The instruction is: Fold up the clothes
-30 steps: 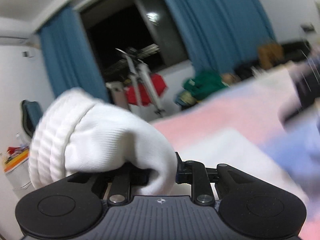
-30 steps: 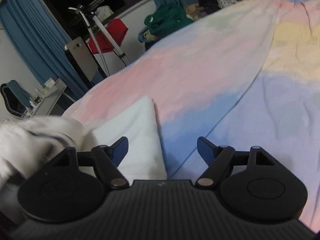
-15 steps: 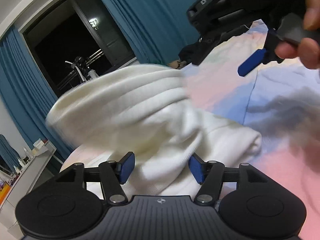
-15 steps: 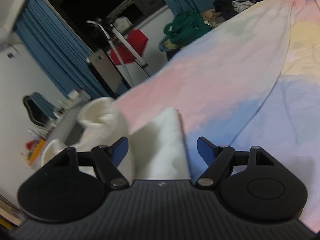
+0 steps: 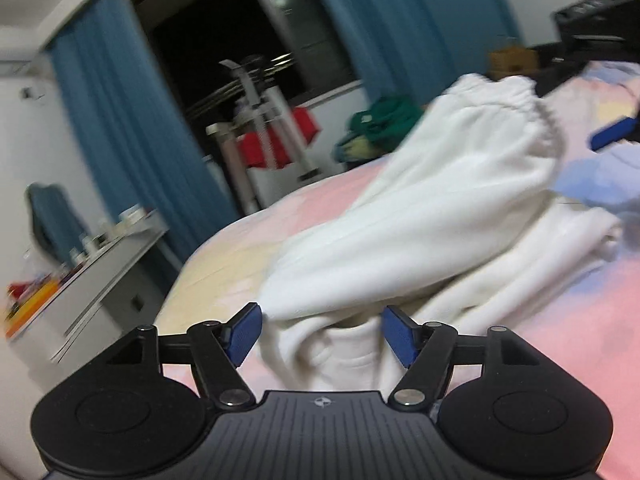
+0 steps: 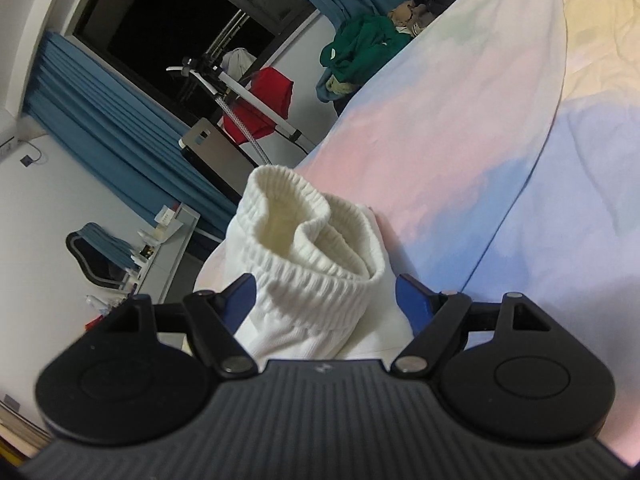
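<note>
White garment lies bunched on pastel bedsheet. Left gripper jaws opening, cloth between the pads, unpinched. Right gripper jaws apart, ribbed cuff between them, loose

Dim indoor light; left view motion-blurred, right sharper, fisheye-bent edges.

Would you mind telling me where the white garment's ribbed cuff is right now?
In the right wrist view, the ribbed cuff stands up between the open right gripper's blue fingers, on the pastel bedsheet near the bed's left edge.
</note>
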`<state>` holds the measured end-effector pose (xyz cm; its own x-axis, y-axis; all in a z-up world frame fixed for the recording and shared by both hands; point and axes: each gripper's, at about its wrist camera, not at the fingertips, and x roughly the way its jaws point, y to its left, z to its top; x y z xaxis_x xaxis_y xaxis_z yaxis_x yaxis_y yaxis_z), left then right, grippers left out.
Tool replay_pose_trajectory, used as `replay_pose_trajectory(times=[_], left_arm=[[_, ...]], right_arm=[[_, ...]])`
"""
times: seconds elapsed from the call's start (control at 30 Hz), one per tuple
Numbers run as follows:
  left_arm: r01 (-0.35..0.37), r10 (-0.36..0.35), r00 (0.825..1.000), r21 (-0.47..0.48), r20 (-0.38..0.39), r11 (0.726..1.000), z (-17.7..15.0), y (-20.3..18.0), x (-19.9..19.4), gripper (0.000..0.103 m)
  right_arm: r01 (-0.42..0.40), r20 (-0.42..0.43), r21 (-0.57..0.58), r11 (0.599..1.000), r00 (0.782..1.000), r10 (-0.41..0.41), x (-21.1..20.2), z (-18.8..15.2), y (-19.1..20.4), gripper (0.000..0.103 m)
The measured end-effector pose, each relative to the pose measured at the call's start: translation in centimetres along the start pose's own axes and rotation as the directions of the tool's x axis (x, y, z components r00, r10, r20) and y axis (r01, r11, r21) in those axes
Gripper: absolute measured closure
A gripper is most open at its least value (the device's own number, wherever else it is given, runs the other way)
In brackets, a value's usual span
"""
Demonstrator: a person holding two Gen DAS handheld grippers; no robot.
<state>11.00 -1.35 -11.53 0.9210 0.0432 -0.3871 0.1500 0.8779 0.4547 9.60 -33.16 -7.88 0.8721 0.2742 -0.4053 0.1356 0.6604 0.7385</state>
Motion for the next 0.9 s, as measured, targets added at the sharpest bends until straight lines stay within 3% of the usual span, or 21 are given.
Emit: replay_pose_trajectory(times=[0.03, 0.17, 0.37, 0.47, 0.7, 0.8, 0.9], left_arm=[[-0.002, 0.002, 1.000, -0.019, -0.009, 1.000, -0.1, 0.7, 0.2, 0.027], [0.011, -0.014, 0.999, -0.097, -0.030, 0.995, -0.1, 2.7, 0.4, 0.026], [-0.012, 0.012, 1.000, -0.094, 0.000, 0.996, 0.0, 2.8, 1.2, 0.025], [-0.031, 0.033, 0.999, -0.082, 0.030, 0.996, -0.3, 2.3, 0.8, 0.025], [-0.038, 0.042, 0.999, -0.117, 0.031, 0.992, -0.2, 3.1, 0.8, 0.025], [-0.053, 0.057, 0.998, -0.177, 0.016, 0.983, -0.2, 3.9, 1.1, 0.025], [-0.039, 0.040, 0.999, -0.276, -0.003, 0.960, -0.5, 5.3, 1.2, 0.025]], right_arm=[[0.000, -0.001, 0.001, 1.000, 1.000, 0.000, 0.3, -0.1, 0.0, 0.021], [0.007, -0.025, -0.033, 0.999, 1.000, -0.008, 2.2, -0.5, 0.4, 0.017], [0.007, -0.094, -0.085, 0.996, 0.995, -0.015, 6.9, -1.2, 0.8, 0.013], [0.022, -0.065, -0.153, 0.988, 0.997, -0.032, 7.5, -1.8, 1.4, 0.013], [0.007, -0.027, -0.170, 0.985, 1.000, -0.012, 5.8, -2.0, 2.5, 0.041], [-0.063, 0.014, -0.193, 0.979, 0.998, 0.067, 4.1, -1.8, 3.8, 0.048], [-0.108, 0.039, -0.197, 0.974, 0.992, 0.118, 2.4, -1.8, 4.8, 0.049]])
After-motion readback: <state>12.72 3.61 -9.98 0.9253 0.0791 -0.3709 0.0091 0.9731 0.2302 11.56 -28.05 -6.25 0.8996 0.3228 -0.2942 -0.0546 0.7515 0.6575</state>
